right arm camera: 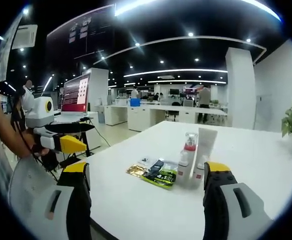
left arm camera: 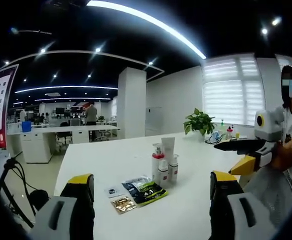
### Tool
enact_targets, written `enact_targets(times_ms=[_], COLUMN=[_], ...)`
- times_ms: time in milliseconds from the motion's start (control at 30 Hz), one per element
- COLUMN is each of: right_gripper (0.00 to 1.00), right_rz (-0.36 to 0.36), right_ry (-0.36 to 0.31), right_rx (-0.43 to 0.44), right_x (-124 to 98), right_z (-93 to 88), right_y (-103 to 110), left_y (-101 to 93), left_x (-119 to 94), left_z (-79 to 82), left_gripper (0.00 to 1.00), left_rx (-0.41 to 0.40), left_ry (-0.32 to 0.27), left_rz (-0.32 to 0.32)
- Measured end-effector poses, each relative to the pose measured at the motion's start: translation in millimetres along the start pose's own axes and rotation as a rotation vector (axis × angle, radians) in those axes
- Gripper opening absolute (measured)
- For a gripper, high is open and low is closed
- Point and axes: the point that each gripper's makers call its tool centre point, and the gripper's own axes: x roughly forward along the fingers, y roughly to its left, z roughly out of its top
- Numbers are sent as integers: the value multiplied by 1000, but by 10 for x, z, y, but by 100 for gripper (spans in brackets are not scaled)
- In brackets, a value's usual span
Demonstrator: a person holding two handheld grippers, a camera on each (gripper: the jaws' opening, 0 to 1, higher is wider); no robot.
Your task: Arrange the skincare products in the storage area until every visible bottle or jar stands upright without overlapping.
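Note:
On the white table [left arm camera: 105, 155] a small cluster stands upright and close together: a pump bottle with a red collar [left arm camera: 158, 156], a tall white tube [left arm camera: 169, 146] and two small white bottles [left arm camera: 164, 173]. A green-black packet [left arm camera: 146, 190], a gold sachet [left arm camera: 122, 204] and a small white sachet [left arm camera: 114, 191] lie flat beside them. My left gripper [left arm camera: 151, 178] hovers open before them, holding nothing. In the right gripper view the pump bottle [right arm camera: 188, 149], the tube [right arm camera: 206, 144] and the packets [right arm camera: 160, 173] lie ahead of my open, empty right gripper [right arm camera: 146, 167].
A potted plant [left arm camera: 199, 121] and some small items [left arm camera: 228, 132] stand at the table's far side by the window. A person holds the right gripper [left arm camera: 245, 152] over the table's right edge. The left gripper [right arm camera: 60, 134] hangs off the table's edge. Office desks [right arm camera: 151, 112] lie beyond.

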Motion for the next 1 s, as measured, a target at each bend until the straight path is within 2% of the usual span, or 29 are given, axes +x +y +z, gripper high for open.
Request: enact_targets(times_ms=[400,700,1000], right_gripper=[92,93,92], right_rz=[-2,21,15], right_ry=[-14,-7,-13], right_rx=[-1,-4,10], right_x=[-12,-1,-5], right_z=[30,13,25], right_y=[1,53,22], left_y=[28,-4,-56], left_x=[11,-9,-16], left_z=[-17,51,82], left_gripper=[99,100,100], left_rx=[10,18,33], left_ry=[-2,-21,-22], left_rz=[3,13,17])
